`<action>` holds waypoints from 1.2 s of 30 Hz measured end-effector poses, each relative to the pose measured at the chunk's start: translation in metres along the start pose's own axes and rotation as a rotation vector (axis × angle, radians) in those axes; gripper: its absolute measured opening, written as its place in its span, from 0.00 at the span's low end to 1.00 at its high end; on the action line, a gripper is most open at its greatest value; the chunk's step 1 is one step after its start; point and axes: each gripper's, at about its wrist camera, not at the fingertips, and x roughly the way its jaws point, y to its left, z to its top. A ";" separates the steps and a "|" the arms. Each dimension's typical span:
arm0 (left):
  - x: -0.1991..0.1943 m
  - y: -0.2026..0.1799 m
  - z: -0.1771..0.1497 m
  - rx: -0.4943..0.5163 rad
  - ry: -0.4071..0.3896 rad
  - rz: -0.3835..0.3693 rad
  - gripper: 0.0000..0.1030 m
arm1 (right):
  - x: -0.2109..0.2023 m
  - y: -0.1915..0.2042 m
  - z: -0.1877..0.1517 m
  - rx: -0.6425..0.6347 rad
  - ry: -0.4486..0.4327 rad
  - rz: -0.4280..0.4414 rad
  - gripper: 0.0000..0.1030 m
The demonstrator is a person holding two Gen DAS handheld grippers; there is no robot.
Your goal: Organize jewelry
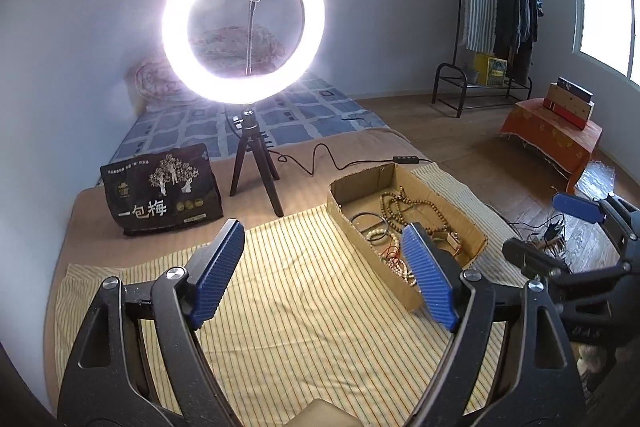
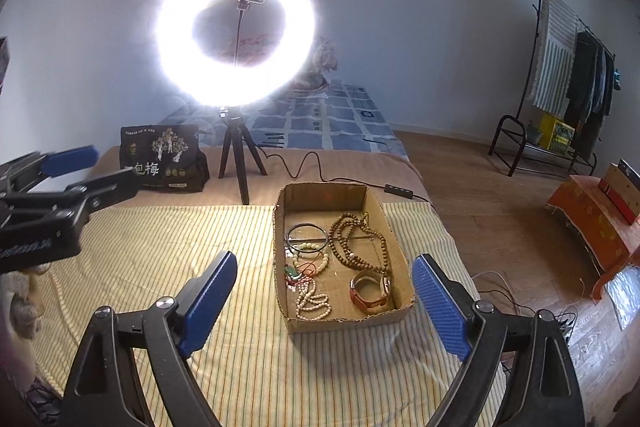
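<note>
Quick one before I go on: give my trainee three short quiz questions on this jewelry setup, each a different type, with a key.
1. True or false: the right gripper is clamped on the wristwatch.
2. Where do the brown bead necklace and the black bangle lie? A) on the striped cloth B) inside the cardboard box C) beside the ring light
3. Fill in: the black snack bag stands to the ___ of the light's tripod in the right wrist view.

Key: 1 false, both grippers, left gripper included, are open and empty; 2 B; 3 left.
</note>
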 end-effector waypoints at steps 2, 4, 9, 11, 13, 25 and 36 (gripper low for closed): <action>-0.001 0.001 -0.004 -0.003 0.005 0.004 0.85 | 0.001 -0.002 -0.001 0.005 0.000 -0.004 0.91; -0.003 0.000 -0.007 -0.006 0.005 0.010 0.90 | 0.003 -0.004 -0.002 0.010 0.001 -0.010 0.94; -0.006 -0.003 -0.011 0.027 0.009 0.017 0.90 | 0.006 -0.011 -0.003 0.028 0.000 -0.028 0.97; -0.008 -0.006 -0.013 0.048 0.013 0.021 0.90 | 0.006 -0.013 -0.004 0.037 0.001 -0.028 0.98; -0.009 -0.010 -0.014 0.069 0.022 0.029 0.94 | 0.007 -0.015 -0.004 0.043 0.000 -0.030 0.99; -0.023 -0.030 -0.016 0.140 -0.014 0.035 0.99 | 0.014 -0.025 -0.004 0.064 0.017 -0.053 0.99; -0.027 -0.034 -0.017 0.140 -0.021 0.029 1.00 | 0.017 -0.030 -0.005 0.079 0.024 -0.069 0.99</action>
